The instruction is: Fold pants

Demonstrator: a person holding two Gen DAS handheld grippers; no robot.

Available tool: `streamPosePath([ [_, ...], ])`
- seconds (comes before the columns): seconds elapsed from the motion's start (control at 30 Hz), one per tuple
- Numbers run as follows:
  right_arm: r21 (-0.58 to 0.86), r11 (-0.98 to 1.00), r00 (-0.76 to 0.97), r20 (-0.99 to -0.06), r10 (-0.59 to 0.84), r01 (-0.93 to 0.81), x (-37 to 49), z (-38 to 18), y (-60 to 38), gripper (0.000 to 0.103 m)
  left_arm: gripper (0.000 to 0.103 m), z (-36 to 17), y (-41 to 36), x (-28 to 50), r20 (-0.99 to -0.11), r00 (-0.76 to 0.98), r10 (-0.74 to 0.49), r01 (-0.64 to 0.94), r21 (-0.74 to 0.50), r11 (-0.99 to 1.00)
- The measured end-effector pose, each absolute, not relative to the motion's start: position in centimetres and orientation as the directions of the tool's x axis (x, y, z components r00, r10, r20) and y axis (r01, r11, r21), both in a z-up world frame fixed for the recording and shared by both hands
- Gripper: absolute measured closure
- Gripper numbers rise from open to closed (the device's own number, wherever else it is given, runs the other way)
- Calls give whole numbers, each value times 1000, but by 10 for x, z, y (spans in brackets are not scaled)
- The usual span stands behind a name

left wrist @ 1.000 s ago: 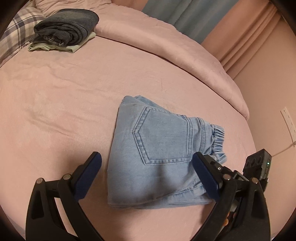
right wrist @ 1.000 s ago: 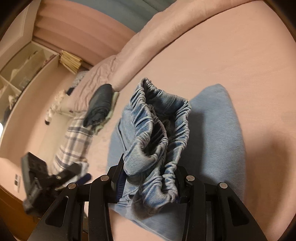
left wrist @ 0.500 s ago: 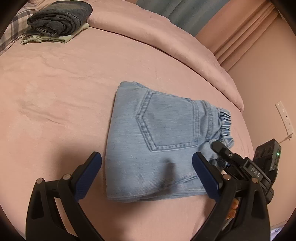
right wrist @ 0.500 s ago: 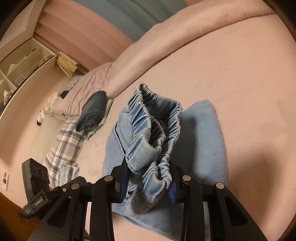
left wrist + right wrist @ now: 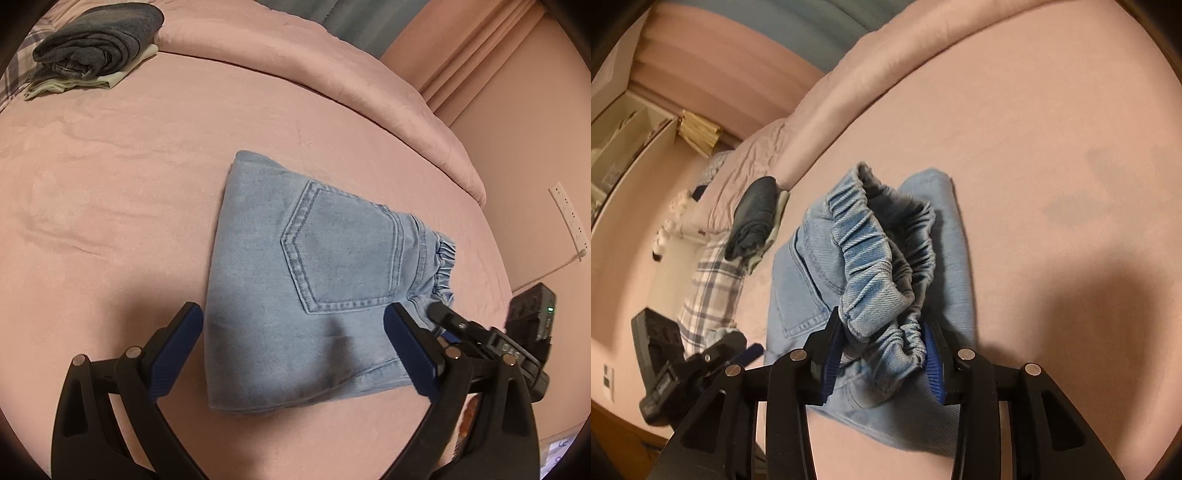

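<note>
Light blue denim pants (image 5: 314,277) lie folded on the pink bed (image 5: 110,184), back pocket up. Their gathered elastic waistband (image 5: 879,251) is bunched and raised at the right end. My right gripper (image 5: 882,321) has that waistband between its blue pads, which touch the cloth while the jaws are opening. Beside the waistband in the left wrist view, the right gripper (image 5: 443,319) shows as a black finger. My left gripper (image 5: 293,314) hovers open over the near edge of the pants, holding nothing. The right wrist view shows the left gripper (image 5: 738,347) at the lower left.
A stack of folded dark and pale green clothes (image 5: 92,48) sits at the far left of the bed, next to plaid fabric (image 5: 709,288). A rolled pink duvet (image 5: 332,74) runs along the far edge. A wall socket (image 5: 569,218) is on the right wall.
The right gripper has slid sideways with the waistband, showing further into the left wrist view. The pants now sit farther right there. The left gripper stays open.
</note>
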State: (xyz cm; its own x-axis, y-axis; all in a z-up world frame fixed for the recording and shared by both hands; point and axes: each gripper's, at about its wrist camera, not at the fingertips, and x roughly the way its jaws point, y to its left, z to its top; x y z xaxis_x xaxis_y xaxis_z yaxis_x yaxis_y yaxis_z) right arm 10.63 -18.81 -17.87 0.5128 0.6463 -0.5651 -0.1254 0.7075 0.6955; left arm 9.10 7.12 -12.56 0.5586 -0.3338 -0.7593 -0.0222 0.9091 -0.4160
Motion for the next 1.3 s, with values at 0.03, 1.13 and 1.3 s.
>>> streamPosePath([
  [0.03,682,719,519,-571,636,-131,104,-175,-189,58,4,-125,72,92,-759,560,-332,-23,-415,910],
  [1.13,372,839,493,-685,537,-397,95,-145,-146,96,29,-135,3,184,-810,468,-354,149,-322,935],
  [1.3,352,849,571,-630,527,-395,101,-121,-151,96,29,-134,13,153,-817,496,-293,162,-244,956],
])
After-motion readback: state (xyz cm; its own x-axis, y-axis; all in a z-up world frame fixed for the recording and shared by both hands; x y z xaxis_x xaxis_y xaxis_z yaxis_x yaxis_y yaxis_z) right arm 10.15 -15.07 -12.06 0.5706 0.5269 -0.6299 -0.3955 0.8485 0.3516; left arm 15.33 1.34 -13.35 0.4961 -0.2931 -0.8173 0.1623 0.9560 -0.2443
